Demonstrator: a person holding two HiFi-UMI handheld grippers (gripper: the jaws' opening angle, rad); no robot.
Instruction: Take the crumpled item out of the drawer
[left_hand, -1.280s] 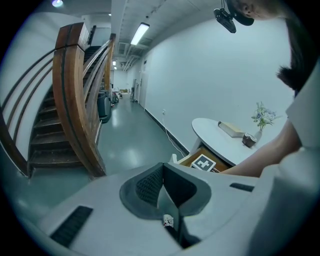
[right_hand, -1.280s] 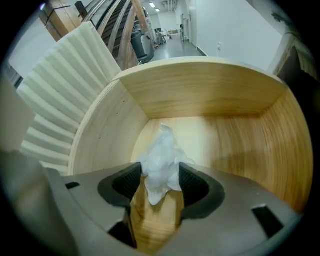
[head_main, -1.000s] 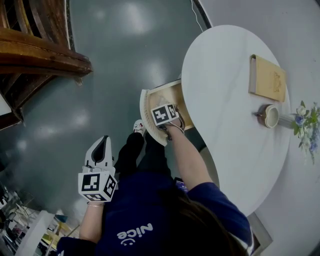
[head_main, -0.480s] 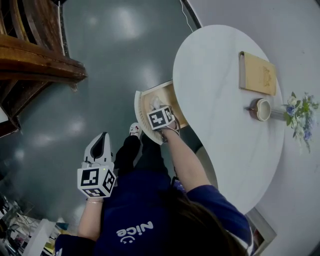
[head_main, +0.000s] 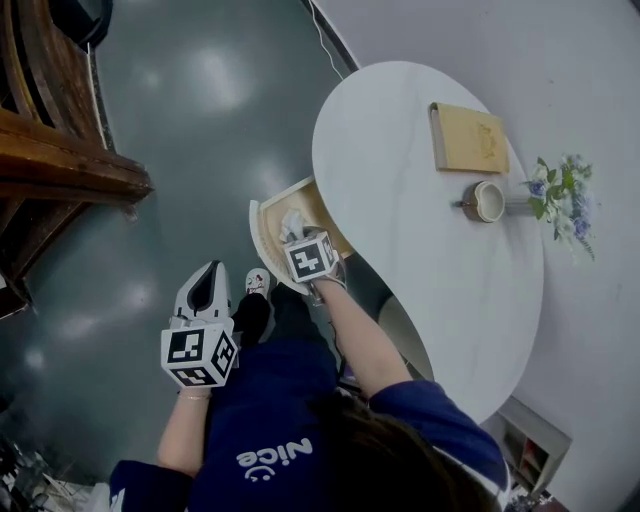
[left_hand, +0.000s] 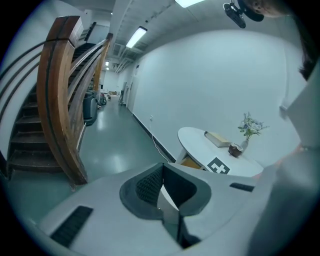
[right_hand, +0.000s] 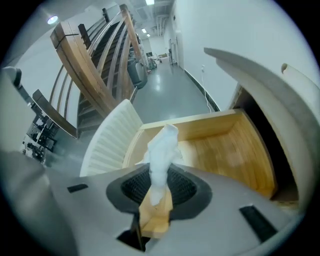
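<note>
The wooden drawer (head_main: 318, 206) stands pulled out from under the white table (head_main: 420, 230), and its ribbed white front (right_hand: 107, 142) faces the floor side. My right gripper (head_main: 298, 238) hovers over the drawer, shut on a white crumpled item (head_main: 291, 224). In the right gripper view the crumpled item (right_hand: 162, 150) sticks up from between the pads of my right gripper (right_hand: 159, 182), above the bare drawer floor (right_hand: 225, 150). My left gripper (head_main: 203, 290) hangs away from the drawer over the grey floor. It (left_hand: 161, 187) is shut and holds nothing.
On the table lie a tan book (head_main: 470, 138), a cup (head_main: 487, 201) and a small vase of flowers (head_main: 560, 190). A curved wooden staircase (head_main: 50, 150) rises at the left. The person's legs and a shoe (head_main: 255, 283) are just beside the drawer front.
The right gripper has closed on the white crumpled item and lifted it slightly above the drawer. The head view has shifted. The left gripper has hardly moved.
</note>
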